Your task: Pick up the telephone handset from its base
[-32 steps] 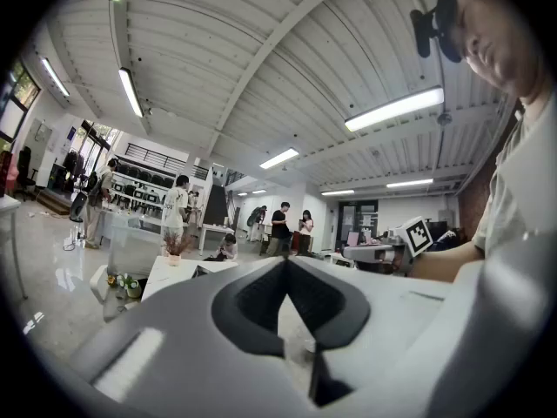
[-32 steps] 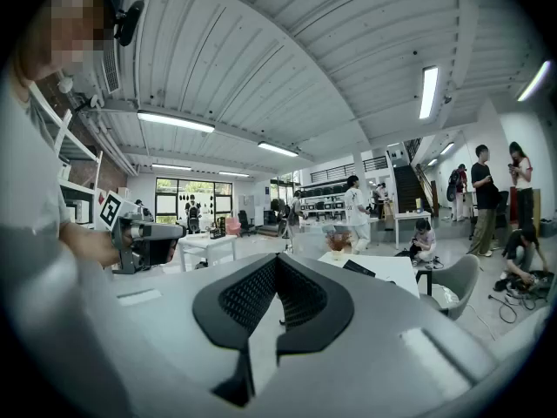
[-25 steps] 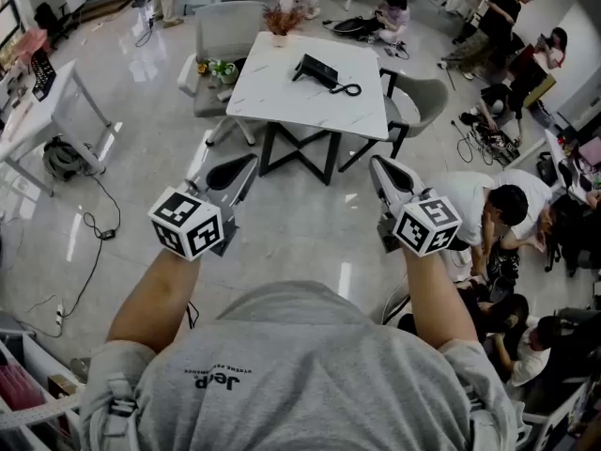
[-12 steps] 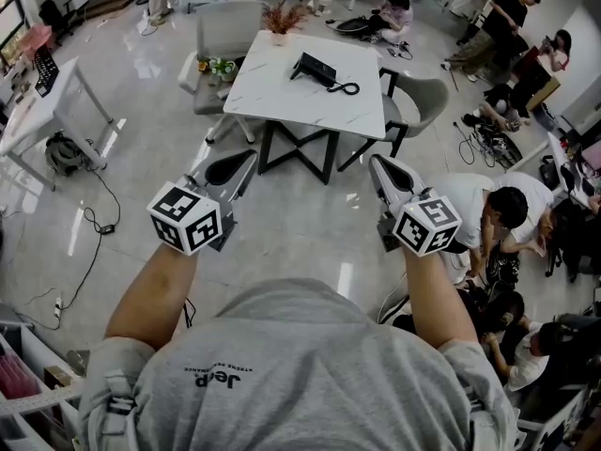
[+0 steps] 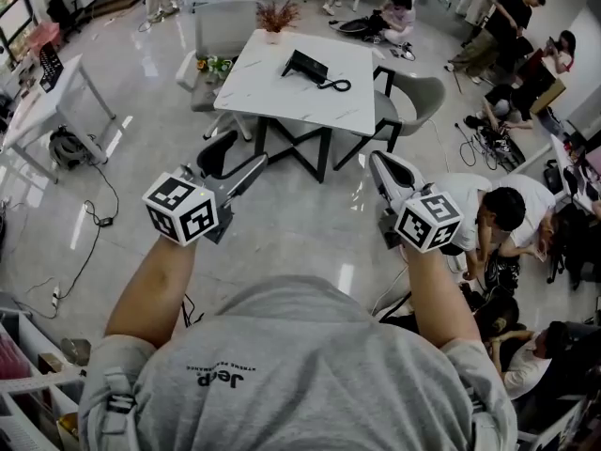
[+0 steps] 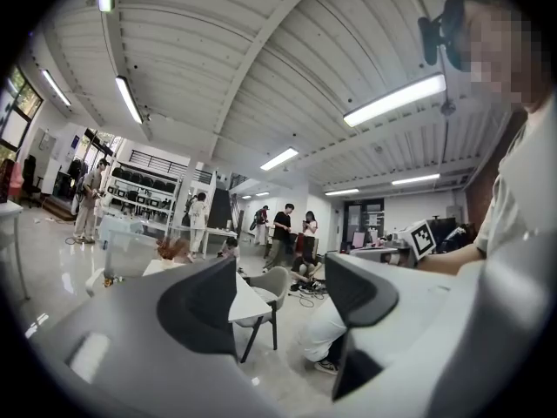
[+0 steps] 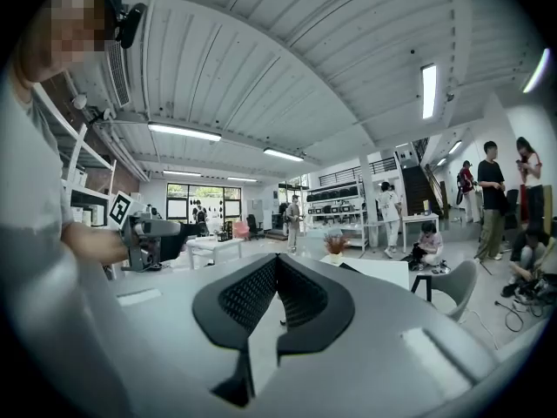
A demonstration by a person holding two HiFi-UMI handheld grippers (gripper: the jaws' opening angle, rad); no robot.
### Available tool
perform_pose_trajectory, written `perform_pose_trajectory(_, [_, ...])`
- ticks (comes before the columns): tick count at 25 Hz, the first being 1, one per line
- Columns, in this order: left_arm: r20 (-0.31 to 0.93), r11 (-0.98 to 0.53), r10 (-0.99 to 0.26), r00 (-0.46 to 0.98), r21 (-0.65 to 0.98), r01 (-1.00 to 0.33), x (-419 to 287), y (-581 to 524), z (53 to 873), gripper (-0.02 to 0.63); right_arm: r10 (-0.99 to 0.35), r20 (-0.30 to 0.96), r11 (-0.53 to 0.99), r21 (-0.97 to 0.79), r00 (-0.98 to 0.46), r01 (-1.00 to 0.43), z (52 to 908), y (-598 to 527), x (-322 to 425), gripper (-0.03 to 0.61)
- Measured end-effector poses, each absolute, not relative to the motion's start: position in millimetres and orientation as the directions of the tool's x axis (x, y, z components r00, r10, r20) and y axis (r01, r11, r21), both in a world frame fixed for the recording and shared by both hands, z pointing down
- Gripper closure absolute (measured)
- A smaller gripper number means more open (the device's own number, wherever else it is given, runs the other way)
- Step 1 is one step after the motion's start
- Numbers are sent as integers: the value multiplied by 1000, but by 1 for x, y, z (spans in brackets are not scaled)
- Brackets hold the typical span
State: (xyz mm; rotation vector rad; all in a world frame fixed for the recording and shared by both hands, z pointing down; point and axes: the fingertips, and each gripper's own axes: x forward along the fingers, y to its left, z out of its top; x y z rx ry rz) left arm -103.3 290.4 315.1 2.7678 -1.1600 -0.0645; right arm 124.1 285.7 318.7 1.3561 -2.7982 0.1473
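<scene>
Glossy pale floor (image 5: 291, 228) fills the space below me, and both grippers are held out level over it. Nearest on my left, the left gripper (image 5: 240, 158) has just been opening its jaws; they now stand wide apart with nothing between them. The right gripper (image 5: 382, 165) has its ribbed black pads pressed together, and it holds nothing.

Beyond both, well apart from either gripper, stands the white marble-look square tabletop (image 5: 282, 97) on black crossed legs. The black telephone handset (image 5: 300, 63) lies on its black base (image 5: 314, 71) toward the far side of that tabletop, with a looped black cord (image 5: 340, 85) trailing to the right. A small pot of reddish dried plants (image 5: 278, 17) sits at the far edge. A grey shell chair (image 5: 420, 97) stands at the right side, and people (image 5: 498, 214) sit on the floor further right.
</scene>
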Motion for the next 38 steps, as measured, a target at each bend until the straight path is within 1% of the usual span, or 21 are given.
perform_pose_trajectory(6, [28, -686, -719, 695, 138, -715, -78, 281, 318, 264, -778, 64, 621, -71, -624, -781, 322, 276, 152, 574])
perform_pose_trajectory(11, [32, -689, -715, 698, 136, -712, -78, 262, 321, 264, -780, 63, 618, -69, -622, -783, 325, 256, 150, 574])
perform_pose_trajectory(15, [25, -699, -705, 709, 144, -700, -85, 225, 327, 264, -785, 71, 612, -68, -616, -788, 332, 222, 140, 574])
perform_pose_trajectory(19, [5, -727, -676, 737, 158, -668, -95, 164, 337, 264, -805, 85, 585, -59, -588, -809, 343, 168, 131, 574])
perform_pose_trajectory(25, [-27, -778, -618, 786, 171, -605, -120, 40, 339, 264, -849, 89, 517, -55, -520, -854, 347, 62, 104, 574])
perform_pose_trajectory(33, [3, -840, -523, 852, 169, -516, -149, -106, 335, 264, -890, 90, 443, -55, -447, -895, 331, -70, 66, 574])
perform_pose_trajectory(38, [20, -863, -481, 876, 166, -477, -151, -171, 346, 265, -900, 104, 418, -58, -422, -906, 338, -130, 61, 574])
